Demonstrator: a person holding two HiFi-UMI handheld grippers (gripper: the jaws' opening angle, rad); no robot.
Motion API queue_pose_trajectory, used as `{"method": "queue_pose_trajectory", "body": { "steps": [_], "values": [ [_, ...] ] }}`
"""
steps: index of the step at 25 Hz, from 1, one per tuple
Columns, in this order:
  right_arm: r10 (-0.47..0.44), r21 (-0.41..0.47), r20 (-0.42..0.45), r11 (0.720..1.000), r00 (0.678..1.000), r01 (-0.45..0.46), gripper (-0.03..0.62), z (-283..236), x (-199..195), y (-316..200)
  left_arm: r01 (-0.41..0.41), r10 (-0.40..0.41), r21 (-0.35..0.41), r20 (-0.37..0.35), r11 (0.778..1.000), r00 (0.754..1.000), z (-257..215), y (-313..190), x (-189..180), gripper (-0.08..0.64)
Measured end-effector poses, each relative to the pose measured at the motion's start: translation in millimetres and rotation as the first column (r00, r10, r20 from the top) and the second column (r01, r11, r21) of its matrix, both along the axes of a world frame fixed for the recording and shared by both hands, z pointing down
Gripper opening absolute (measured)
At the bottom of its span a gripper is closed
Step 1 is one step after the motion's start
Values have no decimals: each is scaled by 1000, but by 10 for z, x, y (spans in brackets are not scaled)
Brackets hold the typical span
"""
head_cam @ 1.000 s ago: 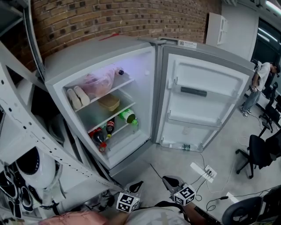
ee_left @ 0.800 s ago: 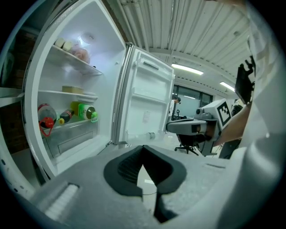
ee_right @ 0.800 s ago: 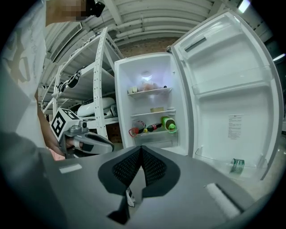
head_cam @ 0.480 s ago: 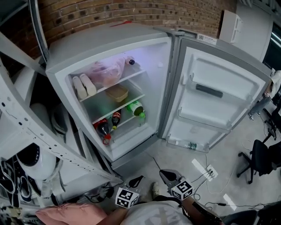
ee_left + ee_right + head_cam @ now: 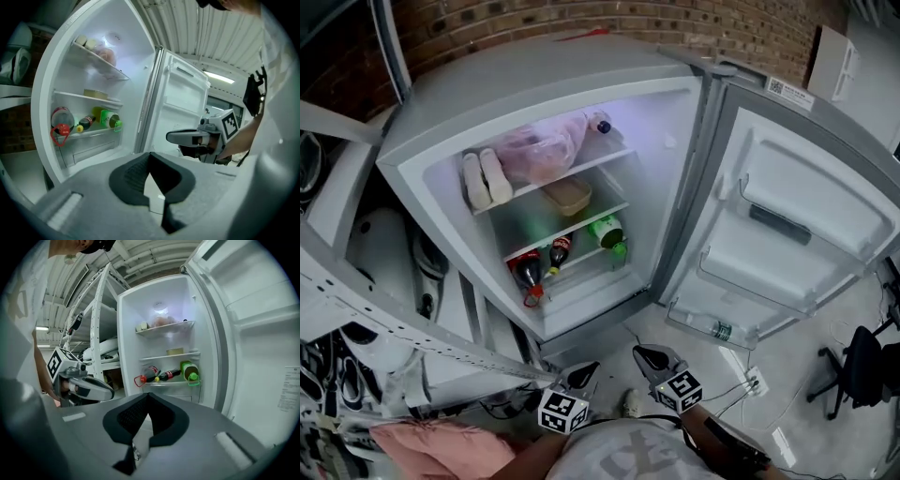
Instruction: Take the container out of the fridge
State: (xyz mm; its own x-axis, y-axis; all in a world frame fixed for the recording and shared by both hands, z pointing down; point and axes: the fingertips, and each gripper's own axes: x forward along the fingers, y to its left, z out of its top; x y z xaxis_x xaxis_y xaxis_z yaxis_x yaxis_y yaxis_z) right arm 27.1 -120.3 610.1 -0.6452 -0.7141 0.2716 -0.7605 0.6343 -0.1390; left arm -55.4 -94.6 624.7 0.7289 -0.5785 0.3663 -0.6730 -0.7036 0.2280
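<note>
The fridge (image 5: 534, 84) stands open in front of me. A flat tan container (image 5: 567, 195) with a lid sits on its middle shelf; it also shows in the left gripper view as the container (image 5: 96, 93) and in the right gripper view as the container (image 5: 175, 351). My left gripper (image 5: 581, 375) and right gripper (image 5: 649, 357) hang low in front of the fridge, well short of the shelves. The left gripper (image 5: 150, 157) is shut and empty. So is the right gripper (image 5: 147, 397).
A pink bag (image 5: 539, 150) lies on the top shelf. Cola bottles (image 5: 530, 272) and a green bottle (image 5: 607, 232) lie on the lower shelf. The open door (image 5: 787, 234) swings out at the right. A metal rack (image 5: 356, 281) stands left; a power strip (image 5: 748, 375) lies on the floor.
The fridge has grown larger and shifted right in the head view as I came closer. Both grippers stay low, side by side and shut.
</note>
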Motion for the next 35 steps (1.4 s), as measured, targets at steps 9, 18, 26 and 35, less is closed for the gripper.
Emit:
{"method": "queue_pose_trajectory", "body": {
  "steps": [9, 18, 26, 35],
  "values": [
    [-106, 40, 14, 994, 994, 105, 8, -141, 45, -731, 142, -142, 26, -6, 989, 990, -161, -642, 128, 3],
    [-239, 112, -14, 965, 971, 239, 8, -302, -176, -1214, 287, -286, 69, -31, 955, 958, -509, -1198, 69, 3],
    [-256, 124, 43, 961, 966, 249, 8, -504, -417, -1519, 375, -373, 76, -33, 924, 927, -638, -1474, -142, 3],
    [-99, 111, 75, 990, 992, 90, 8, -829, -568, -2168, 399, -396, 79, -49, 913, 917, -848, -2066, -260, 3]
  ]
}}
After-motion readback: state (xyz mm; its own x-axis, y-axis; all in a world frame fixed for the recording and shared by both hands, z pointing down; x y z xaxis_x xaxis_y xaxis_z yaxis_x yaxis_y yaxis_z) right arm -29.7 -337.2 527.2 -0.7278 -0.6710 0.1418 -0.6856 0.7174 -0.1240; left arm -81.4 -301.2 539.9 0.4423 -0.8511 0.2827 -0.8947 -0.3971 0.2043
